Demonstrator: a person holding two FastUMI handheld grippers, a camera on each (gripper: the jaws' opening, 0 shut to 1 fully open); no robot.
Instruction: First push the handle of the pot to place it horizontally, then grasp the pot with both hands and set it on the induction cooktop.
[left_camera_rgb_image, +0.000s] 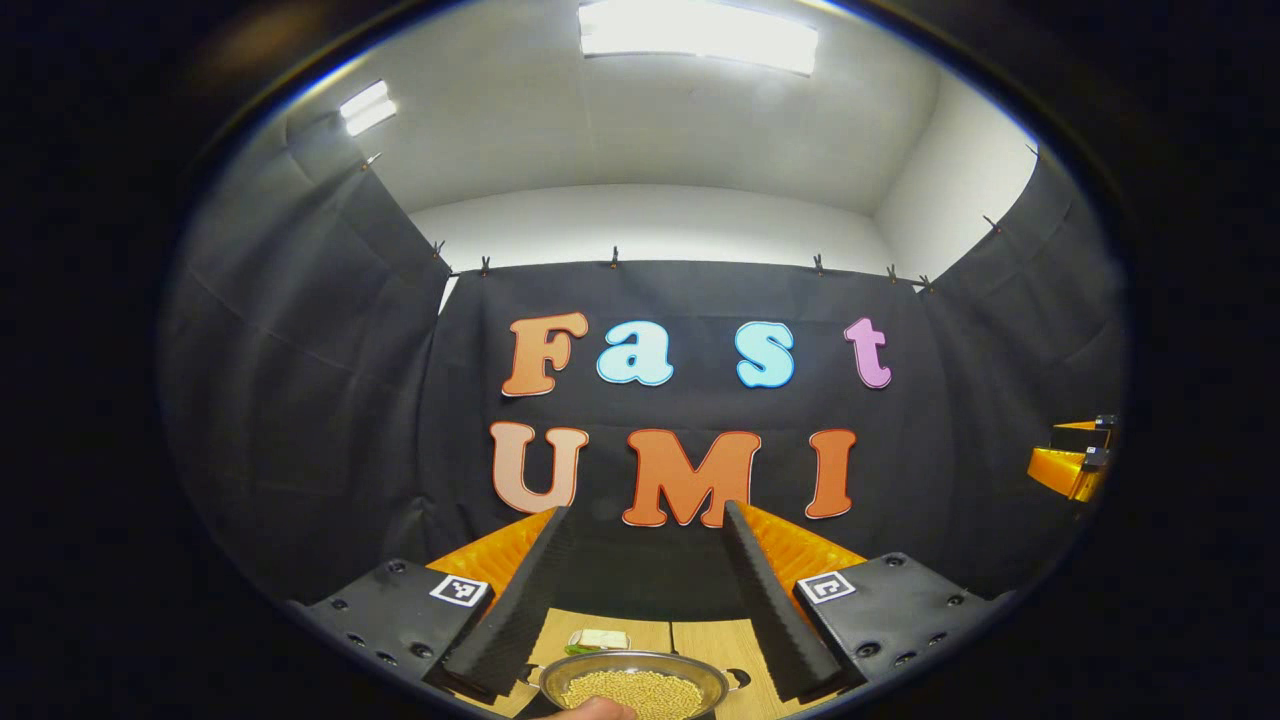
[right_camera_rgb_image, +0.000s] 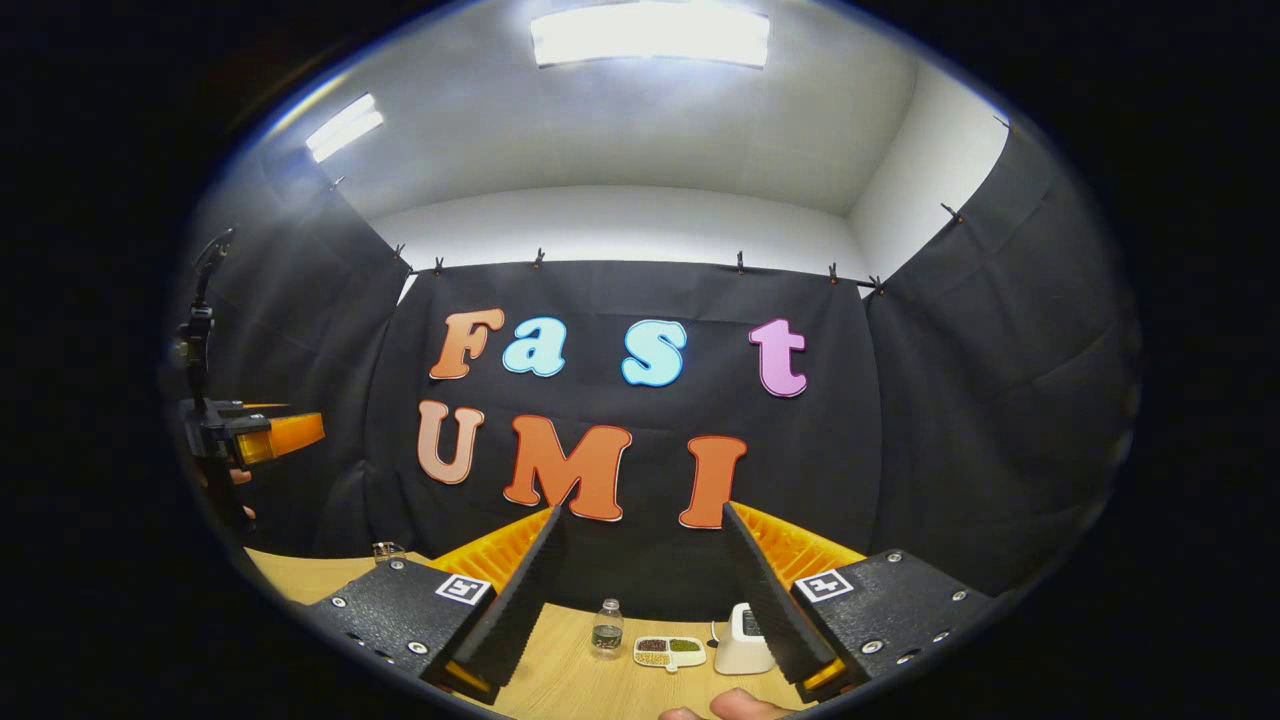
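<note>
Both my left gripper (left_camera_rgb_image: 640, 590) and my right gripper (right_camera_rgb_image: 640, 590) gape wide, holding nothing. The pot (left_camera_rgb_image: 632, 685) of yellow grains sits on the counter (left_camera_rgb_image: 700, 640), low between my left fingers.

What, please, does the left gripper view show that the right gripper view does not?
Left gripper view: a round metal pot filled with yellow grains sits on the table just ahead of the open left gripper, with a small pale packet behind it.

Right gripper view: ahead of the open right gripper stand a small clear plastic bottle, a white divided dish of beans and a white boxy device.

Both: the light wooden table and the other gripper off to one side.
</note>
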